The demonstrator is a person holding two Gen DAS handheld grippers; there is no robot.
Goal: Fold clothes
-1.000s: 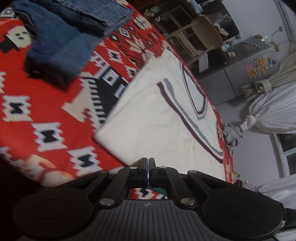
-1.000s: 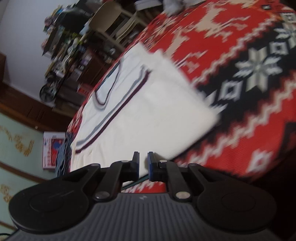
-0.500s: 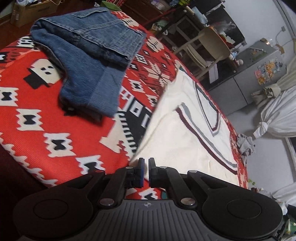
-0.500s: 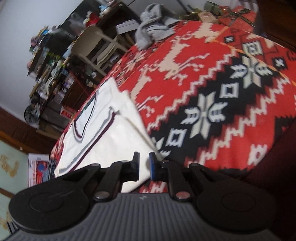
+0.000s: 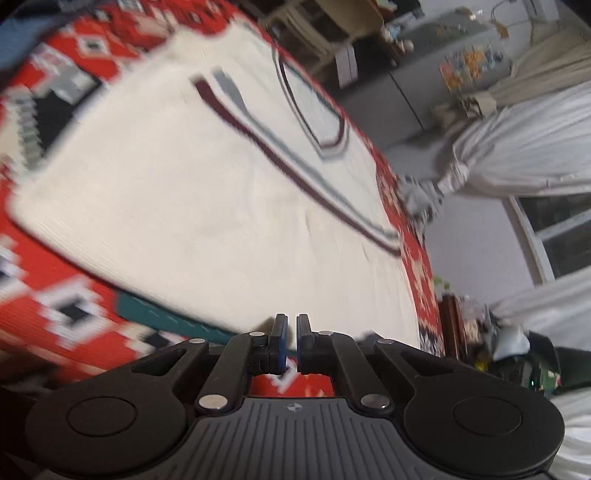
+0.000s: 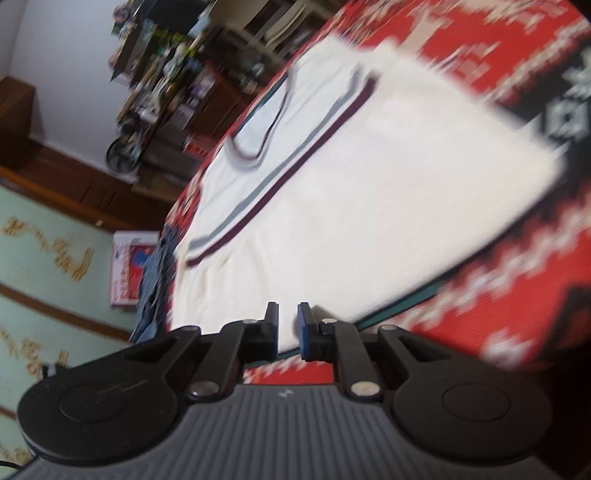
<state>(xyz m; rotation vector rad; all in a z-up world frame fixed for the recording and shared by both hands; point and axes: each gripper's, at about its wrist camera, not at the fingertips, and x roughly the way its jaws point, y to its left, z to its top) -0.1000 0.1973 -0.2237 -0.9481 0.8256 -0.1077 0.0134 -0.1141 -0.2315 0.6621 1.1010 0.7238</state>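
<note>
Sweater (image 5: 207,206), cream with maroon and grey stripes, flat on my red patterned blanket (image 5: 55,317). Left gripper (image 5: 291,341) and right gripper (image 6: 288,330): both slightly parted, empty, at its near hem.

A sweater (image 5: 192,206) lies flat on a patterned blanket (image 5: 55,317). Both hand-held grippers, left (image 5: 288,341) and right (image 6: 288,330), sit at its near hem. Jeans (image 6: 151,288) lie beyond its left edge, a chair (image 5: 314,33) behind.
</note>
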